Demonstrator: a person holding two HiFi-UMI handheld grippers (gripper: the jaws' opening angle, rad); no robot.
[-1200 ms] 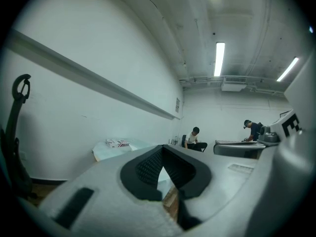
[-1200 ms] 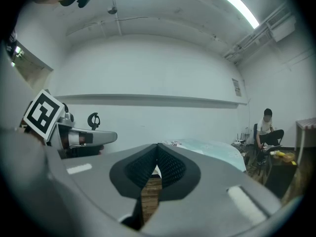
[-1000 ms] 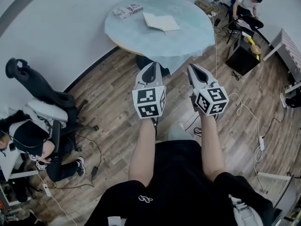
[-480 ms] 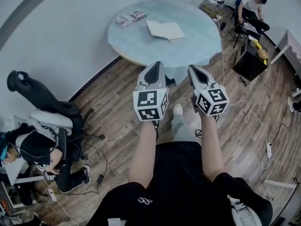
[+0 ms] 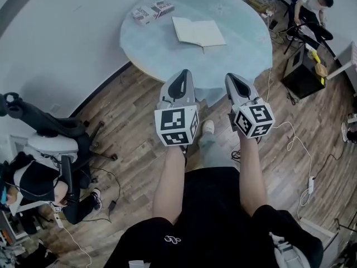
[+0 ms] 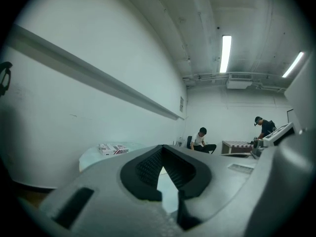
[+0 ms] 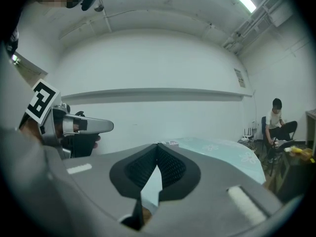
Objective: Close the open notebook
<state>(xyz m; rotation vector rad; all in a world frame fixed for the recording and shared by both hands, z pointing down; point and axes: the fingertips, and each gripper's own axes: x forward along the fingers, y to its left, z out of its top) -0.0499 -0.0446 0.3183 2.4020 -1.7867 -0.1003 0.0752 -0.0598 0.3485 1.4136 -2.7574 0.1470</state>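
Pale-blue round desk [image 5: 245,43] sits ahead of both tongs. Open notebook [image 5: 199,32] lies flat on it, white pages up. It is ahead of the tongs and roughly between the two, well apart from both.

Left tongs [image 5: 182,76] are closed, tips together, nothing in them. Right tongs [image 5: 233,78] are closed too, and empty. The two are side by side, aimed toward the desk, with their tips near its near edge. Wood floor [image 5: 128,127] is below them.

Small boxes [image 5: 152,12] sit on the desk ahead-left of the left tongs, near the far rim and apart from the notebook. Office chair [image 5: 50,135] stands far out left of the left tongs. Seated person [image 5: 312,7] is ahead-right of the right tongs, past the desk.
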